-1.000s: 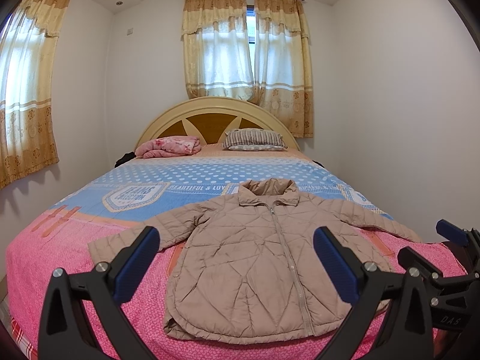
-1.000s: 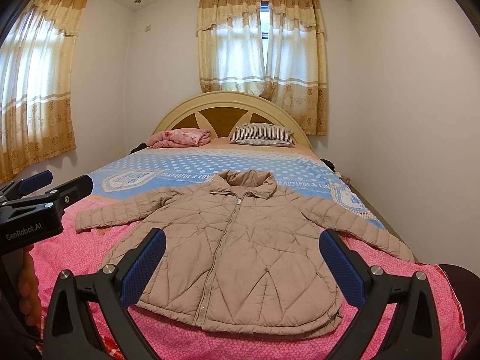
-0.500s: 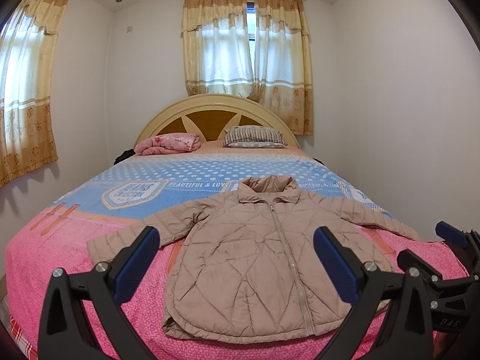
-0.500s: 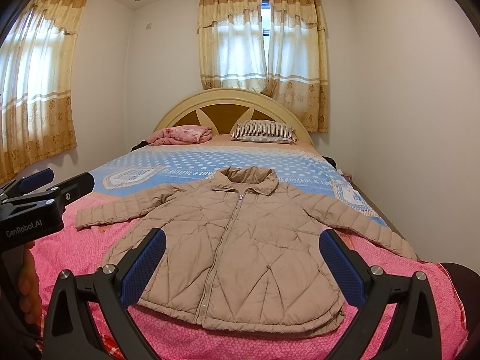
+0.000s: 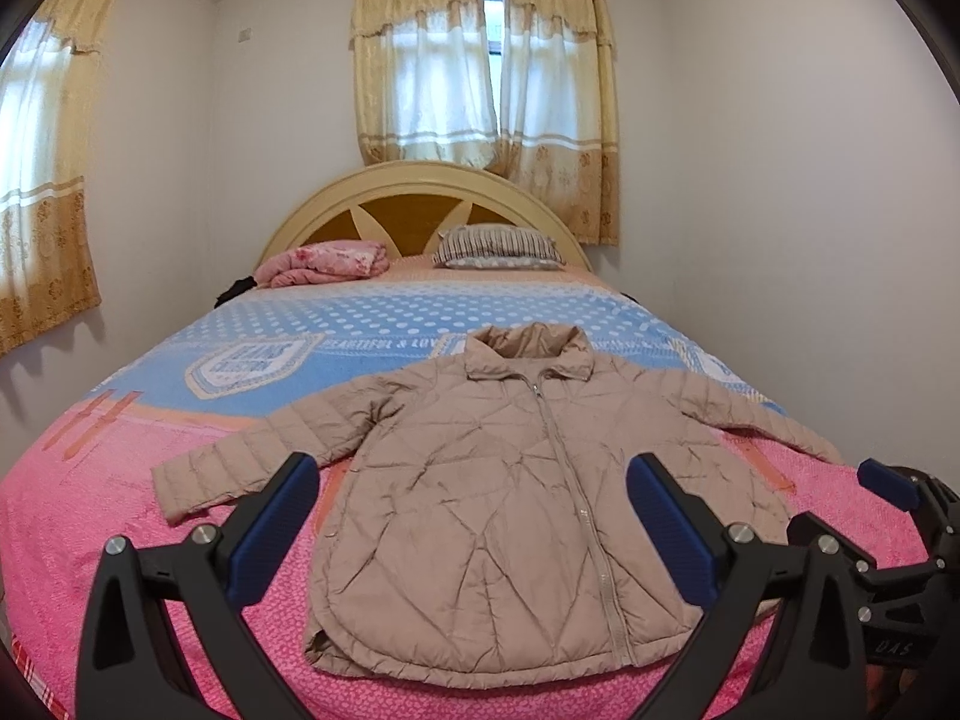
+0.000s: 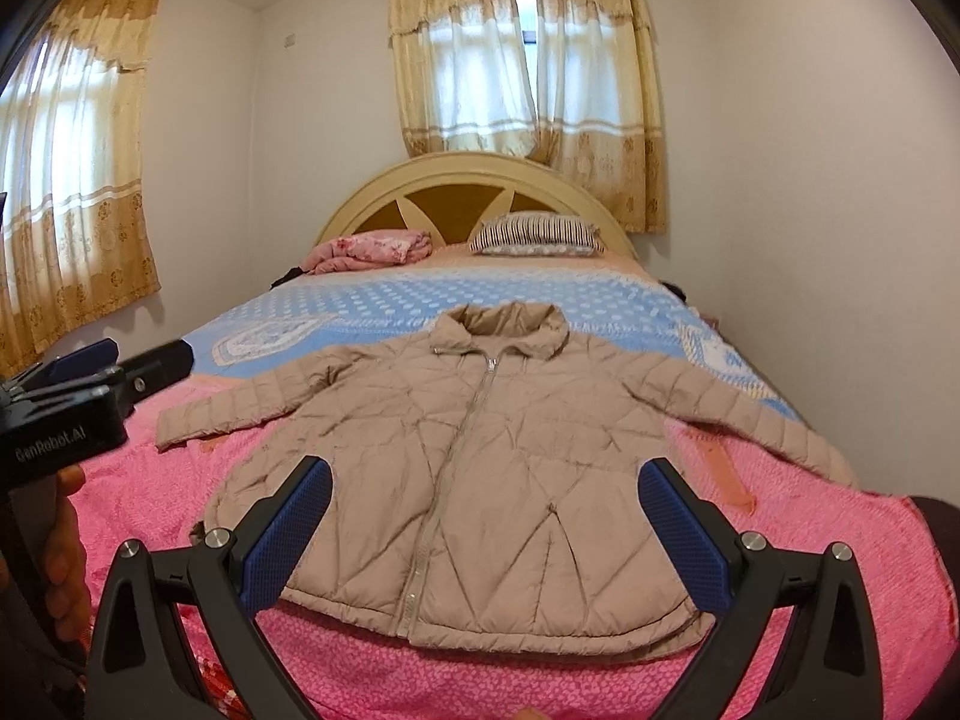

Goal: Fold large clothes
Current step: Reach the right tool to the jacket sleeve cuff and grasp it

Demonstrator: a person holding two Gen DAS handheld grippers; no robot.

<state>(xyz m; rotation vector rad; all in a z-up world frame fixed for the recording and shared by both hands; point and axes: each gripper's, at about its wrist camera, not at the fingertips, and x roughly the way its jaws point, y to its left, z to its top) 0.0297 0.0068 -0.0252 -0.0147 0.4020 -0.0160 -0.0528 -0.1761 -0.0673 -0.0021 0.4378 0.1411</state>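
Across the bed (image 5: 120,528), the jacket (image 5: 510,510) lies flat, zipped, sleeves spread, unchanged; both views have dipped and drawn nearer. Left claw (image 5: 474,516) and right claw (image 6: 486,516) hover wide open, empty: folding not begun.

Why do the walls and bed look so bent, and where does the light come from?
Left wrist view: a fisheye lens bows the walls and rounds the bed, with dark corners; daylight glows through the curtains, washing them out. Right wrist view: same bending, both curtained windows bright, soft even light on the jacket, no hard shadows; the open right gripper looms large at the bottom edge.
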